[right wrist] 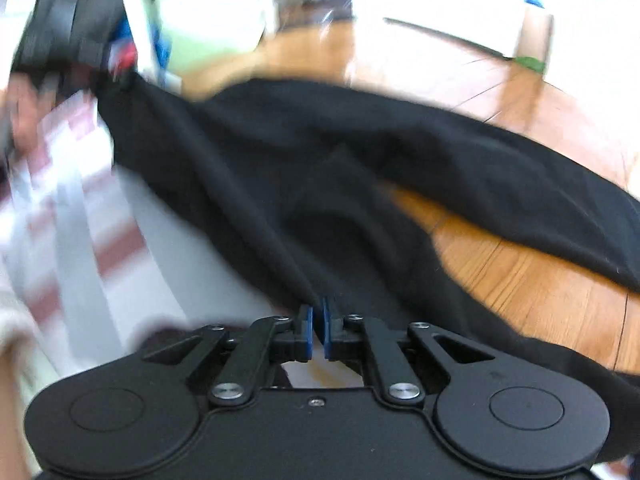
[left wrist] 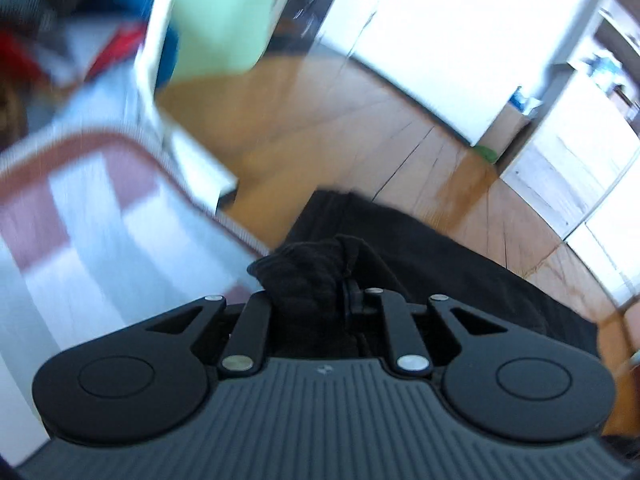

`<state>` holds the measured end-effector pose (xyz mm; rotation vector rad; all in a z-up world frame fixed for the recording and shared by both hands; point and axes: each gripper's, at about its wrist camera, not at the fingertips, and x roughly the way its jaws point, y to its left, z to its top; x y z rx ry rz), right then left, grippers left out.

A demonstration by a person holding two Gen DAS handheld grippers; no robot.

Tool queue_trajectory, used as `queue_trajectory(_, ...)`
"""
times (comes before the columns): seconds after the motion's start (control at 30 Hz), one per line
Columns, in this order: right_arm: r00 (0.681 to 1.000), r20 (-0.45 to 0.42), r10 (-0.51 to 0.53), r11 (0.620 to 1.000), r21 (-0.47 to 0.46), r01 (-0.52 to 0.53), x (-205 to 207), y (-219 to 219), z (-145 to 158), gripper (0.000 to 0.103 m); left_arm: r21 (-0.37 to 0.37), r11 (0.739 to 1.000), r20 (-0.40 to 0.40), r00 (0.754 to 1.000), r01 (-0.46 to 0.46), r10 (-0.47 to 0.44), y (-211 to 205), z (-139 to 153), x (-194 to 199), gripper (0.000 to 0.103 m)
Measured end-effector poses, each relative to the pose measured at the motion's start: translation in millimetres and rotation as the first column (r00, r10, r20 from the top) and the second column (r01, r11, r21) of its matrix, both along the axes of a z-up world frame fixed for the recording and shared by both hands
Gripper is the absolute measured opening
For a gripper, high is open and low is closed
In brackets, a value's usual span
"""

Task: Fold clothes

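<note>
Black garment [right wrist: 340,168] hangs stretched between your two grippers over the wooden floor [right wrist: 532,280] | your left gripper [left wrist: 310,280] pinches a bunched wad of it | your right gripper [right wrist: 317,320] has blue pads [right wrist: 307,334] nearly together, clamping its edge | striped cloth [left wrist: 80,216] lies to the left

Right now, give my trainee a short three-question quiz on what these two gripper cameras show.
1. True or false: the left gripper has black garment bunched between its fingers.
2. What does the garment hang over on its right side? A) wooden floor B) carpet C) tiles
3. Fill in: the right gripper has its blue-padded fingers nearly ____ on a fold of the garment.

Key: 1 true; 2 A; 3 closed.
</note>
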<state>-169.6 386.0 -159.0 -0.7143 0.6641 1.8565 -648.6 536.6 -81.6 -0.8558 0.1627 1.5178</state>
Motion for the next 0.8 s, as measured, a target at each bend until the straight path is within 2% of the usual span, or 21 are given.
queue_trajectory(0.03, 0.999, -0.038, -0.020, 1.000, -0.006, 0.020, 6.3, -2.4, 2.5, 0.007, -0.014, 1.000, -0.027, 1.000, 0.016, -0.016, -0.4, 0.2, 1.5, 0.015)
queue_trajectory(0.07, 0.996, -0.076, -0.041, 0.999, -0.013, 0.040, 12.5, -4.8, 5.0, 0.007, -0.061, 0.998, -0.028, 0.999, 0.029, -0.031, 0.8, -4.8, 0.0, 0.018)
queue_trajectory(0.13, 0.999, 0.049, 0.024, 0.997, -0.071, -0.021, -3.2, -11.2, -13.5, 0.007, -0.224, 0.974, -0.019, 0.999, 0.042, -0.047, 14.7, -26.2, -5.9, 0.023)
queue_trajectory(0.2, 0.982, 0.161, 0.102, 0.986, -0.150, -0.078, -23.7, -19.9, -43.4, 0.009, -0.346, 0.938, -0.103, 0.992, 0.032, -0.072, 19.4, -45.6, -1.2, 0.025)
queue_trajectory(0.23, 0.976, 0.192, 0.108, 0.985, -0.151, -0.079, -28.8, -27.3, -51.1, 0.013, -0.403, 0.915, -0.145, 0.985, 0.022, -0.088, 21.5, -55.3, 1.2, 0.026)
queue_trajectory(0.3, 0.982, 0.167, 0.092, 0.986, -0.153, -0.067, -21.6, -37.2, -50.3, 0.016, -0.367, 0.930, -0.193, 0.978, 0.002, -0.079, 19.3, -41.8, 7.3, 0.030)
queue_trajectory(0.33, 0.986, 0.140, 0.085, 0.984, -0.165, -0.061, -14.4, -39.0, -47.9, 0.017, -0.346, 0.938, -0.217, 0.974, -0.007, -0.073, 18.1, -34.6, 10.3, 0.049)
queue_trajectory(0.4, 0.992, 0.120, 0.027, 0.981, -0.196, -0.003, 7.7, -33.7, -47.3, 0.017, -0.273, 0.958, -0.383, 0.924, -0.091, -0.021, 10.4, -14.3, 20.2, 0.083)
queue_trajectory(0.43, 0.993, 0.118, -0.029, 0.981, -0.190, 0.051, 22.6, -33.4, -45.4, 0.019, -0.262, 0.959, -0.454, 0.891, -0.112, -0.019, 7.6, -10.2, 23.4, 0.085)
queue_trajectory(0.47, 0.992, 0.075, -0.104, 0.977, -0.181, 0.116, 40.8, -32.1, -41.2, 0.020, -0.251, 0.959, -0.521, 0.853, -0.132, -0.019, 4.8, -6.4, 26.6, 0.083)
queue_trajectory(0.5, 0.984, 0.031, -0.178, 0.968, -0.175, 0.181, 59.0, -30.7, -36.9, 0.022, -0.212, 0.969, -0.506, 0.862, -0.130, 0.005, 2.0, 0.7, 28.9, 0.083)
queue_trajectory(0.53, 0.968, -0.014, -0.251, 0.954, -0.173, 0.245, 77.3, -29.4, -32.7, 0.029, -0.171, 0.977, -0.485, 0.874, -0.127, 0.029, -0.8, 7.9, 31.2, 0.082)
queue_trajectory(0.57, 0.945, -0.059, -0.322, 0.936, -0.173, 0.308, 95.5, -28.1, -28.4, 0.041, -0.129, 0.984, -0.463, 0.885, -0.125, 0.052, -3.5, 15.1, 33.5, 0.081)
queue_trajectory(0.6, 0.912, -0.105, -0.397, 0.910, -0.175, 0.376, 114.5, -26.9, -26.4, 0.049, -0.087, 0.988, -0.439, 0.895, -0.124, 0.074, -6.3, 22.4, 35.8, 0.081)
queue_trajectory(0.63, 0.872, -0.136, -0.470, 0.878, -0.178, 0.445, 131.7, -27.5, -28.4, 0.062, -0.045, 0.991, -0.414, 0.905, -0.124, 0.094, -9.1, 29.6, 38.1, 0.081)
queue_trajectory(0.7, 0.773, -0.196, -0.603, 0.797, -0.193, 0.573, 166.1, -28.9, -32.4, 0.065, 0.039, 0.991, -0.361, 0.923, -0.127, 0.133, -14.7, 44.1, 42.6, 0.081)
queue_trajectory(0.77, 0.640, -0.276, -0.717, 0.697, -0.291, 0.656, 191.7, -35.4, -51.3, 0.065, 0.129, 0.985, -0.310, 0.939, -0.113, 0.148, -18.2, 60.1, 54.8, 0.081)
queue_trajectory(0.8, 0.564, -0.308, -0.767, 0.642, -0.343, 0.686, 204.4, -38.6, -60.7, 0.065, 0.132, 0.989, -0.278, 0.955, -0.066, 0.101, -14.5, 63.4, 67.1, 0.082)
